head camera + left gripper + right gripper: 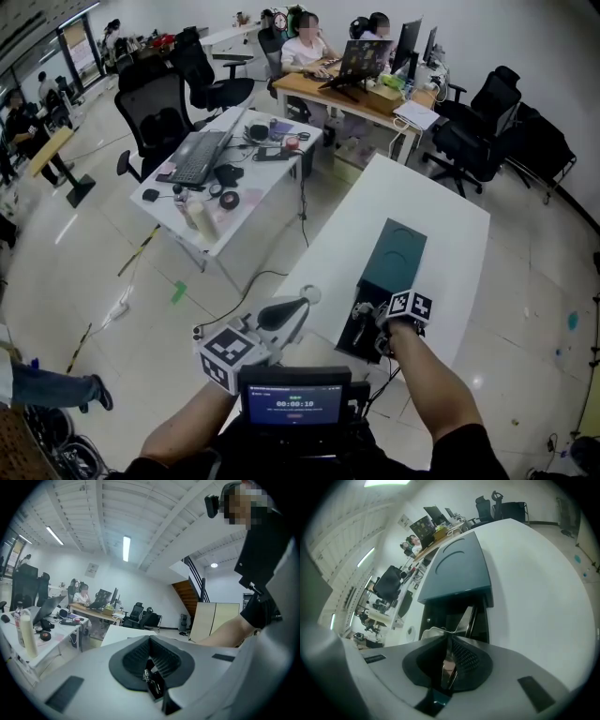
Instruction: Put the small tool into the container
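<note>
Jaws of right gripper (449,643) pinch small tool (464,618) over container (459,569), unseen in head view, left gripper's (150,646) pressed together.

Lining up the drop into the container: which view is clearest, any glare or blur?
Right gripper view: container sharp, small tool glints, near jaws soft, fisheye bulges the table. Head view: even light, sharp. Left gripper view: faces the room, dark corners.
</note>
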### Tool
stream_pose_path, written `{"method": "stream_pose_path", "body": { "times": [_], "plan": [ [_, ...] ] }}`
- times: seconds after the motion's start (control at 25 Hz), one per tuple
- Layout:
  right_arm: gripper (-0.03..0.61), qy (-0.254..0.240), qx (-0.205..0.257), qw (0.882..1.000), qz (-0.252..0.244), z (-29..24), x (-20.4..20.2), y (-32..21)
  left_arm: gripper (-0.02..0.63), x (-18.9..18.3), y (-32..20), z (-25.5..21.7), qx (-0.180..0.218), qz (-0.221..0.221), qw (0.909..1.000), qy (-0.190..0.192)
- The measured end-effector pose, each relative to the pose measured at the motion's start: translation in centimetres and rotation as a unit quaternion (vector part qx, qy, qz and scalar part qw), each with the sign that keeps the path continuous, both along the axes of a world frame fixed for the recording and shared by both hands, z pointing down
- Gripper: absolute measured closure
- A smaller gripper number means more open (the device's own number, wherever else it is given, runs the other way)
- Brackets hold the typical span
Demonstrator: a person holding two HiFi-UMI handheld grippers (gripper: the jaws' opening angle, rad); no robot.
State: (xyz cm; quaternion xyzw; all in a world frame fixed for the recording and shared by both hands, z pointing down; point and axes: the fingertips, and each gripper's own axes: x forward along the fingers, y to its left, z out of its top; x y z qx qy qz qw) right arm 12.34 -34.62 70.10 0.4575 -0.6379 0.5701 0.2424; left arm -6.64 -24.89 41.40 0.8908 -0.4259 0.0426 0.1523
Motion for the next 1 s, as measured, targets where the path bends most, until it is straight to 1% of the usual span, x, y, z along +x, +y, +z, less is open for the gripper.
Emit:
{"method": "stream_pose_path", "body": {
  "times": [0.24, 0.4, 0.56, 0.64, 0.72, 0.8, 0.88, 0.92, 1.0],
  "plan": [
    [0.535, 0.011, -0.008, 1.0, -0.024, 0.5, -1.3, 0.1, 0.6, -1.4, 0.7, 0.0, -0.001, -0.013, 0.9999, 0.001],
    [0.535, 0.028, -0.01, 0.999, -0.045, 0.5, -1.5, -0.7, 0.6, -2.1, 1.0, 0.2, -0.003, -0.024, 0.9997, 0.004],
    [0.535, 0.022, -0.003, 0.999, -0.035, 0.5, -1.7, -1.1, 0.6, -2.6, 1.3, 0.2, -0.002, -0.026, 0.9997, 0.004],
    [0.535, 0.014, 0.009, 0.999, -0.031, 0.2, -1.6, -1.1, 0.6, -3.0, 1.3, 0.3, -0.003, -0.028, 0.9996, 0.004],
    [0.535, 0.003, 0.028, 0.999, -0.035, -0.5, -1.7, -1.3, 0.6, -3.2, 1.2, 0.4, -0.003, -0.03, 0.9995, 0.005],
    [0.541, -0.018, 0.055, 0.997, -0.043, -1.9, -2.0, -1.3, 0.6, -3.2, 1.1, 0.2, -0.002, -0.028, 0.9996, 0.008],
    [0.57, -0.063, 0.099, 0.992, -0.037, -4.5, -2.4, -1.3, 0.6, -3.0, 1.0, 0.0, 0.002, -0.027, 0.9996, 0.012],
    [0.571, -0.095, 0.127, 0.987, -0.025, -6.3, -2.6, -1.3, 0.6, -2.9, 1.0, -0.1, 0.004, -0.027, 0.9995, 0.015],
    [0.571, -0.158, 0.188, 0.969, -0.001, -10.5, -2.7, -1.3, 0.6, -2.8, 0.7, -0.1, 0.008, -0.026, 0.9994, 0.021]
  ]
}}
